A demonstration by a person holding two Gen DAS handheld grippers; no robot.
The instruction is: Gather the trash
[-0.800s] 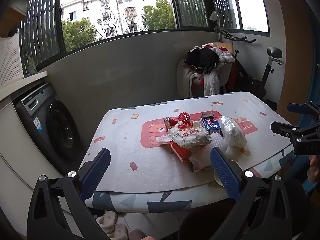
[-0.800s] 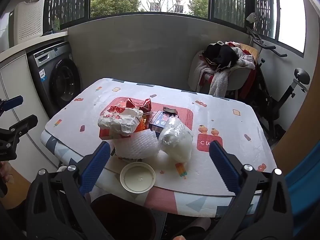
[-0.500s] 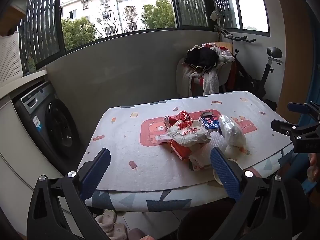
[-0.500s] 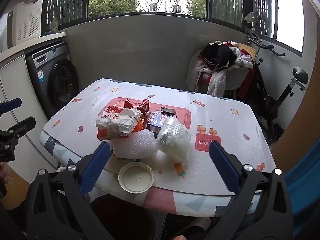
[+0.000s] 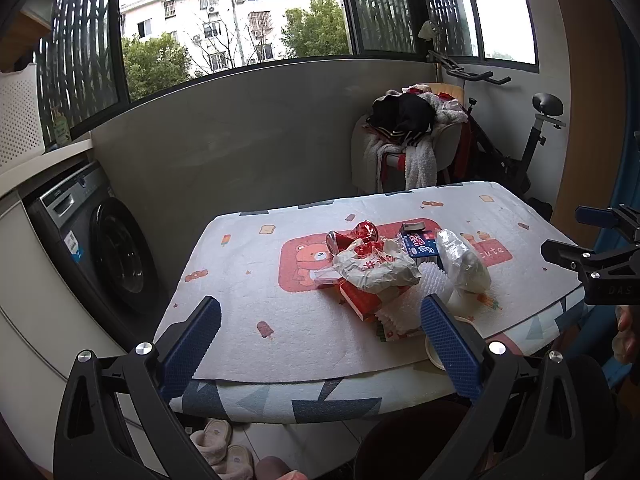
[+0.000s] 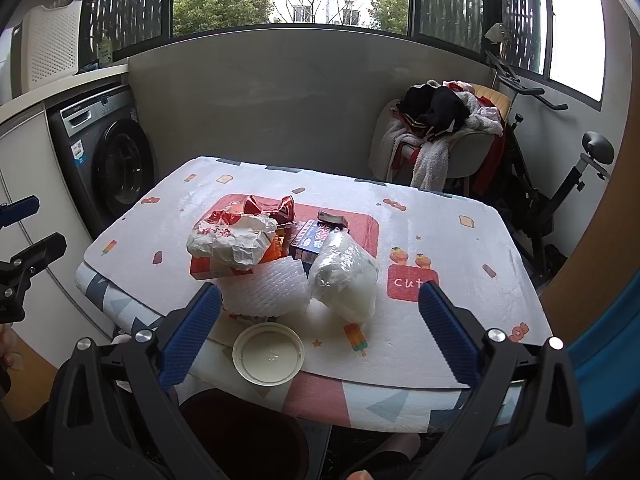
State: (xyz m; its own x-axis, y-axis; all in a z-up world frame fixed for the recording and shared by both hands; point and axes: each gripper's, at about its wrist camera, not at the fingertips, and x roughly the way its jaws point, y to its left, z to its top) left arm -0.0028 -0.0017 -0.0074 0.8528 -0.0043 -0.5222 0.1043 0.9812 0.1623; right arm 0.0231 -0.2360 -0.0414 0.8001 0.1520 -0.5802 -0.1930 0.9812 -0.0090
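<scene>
Well, the trash sits in one loose heap in the middle of the desk [image 6: 460,240], on its patterned cover. On top lies a crumpled paper wrapper [image 6: 230,240], light and soft, best pinched at a raised fold. Beneath it a flat red box [image 5: 362,300] looks stiff enough to take by an edge. A white foam sheet [image 6: 264,290] in front would squash and spring back, so a grip near its middle seems safer. Beside it a clear plastic bag [image 6: 346,280] stuffed with something white looks slippery; its bunched top is the likeliest hold. A blue carton [image 6: 310,236] and shiny red foil wrappers [image 6: 270,206] lie behind. The round white lid [image 6: 268,354] at the near edge is thin and flat, awkward unless slid off the rim. A dark bin [image 6: 244,432] stands below that edge. The right gripper [image 6: 318,334] and the left gripper [image 5: 318,342] both hover short of the heap, jaws wide apart and empty
</scene>
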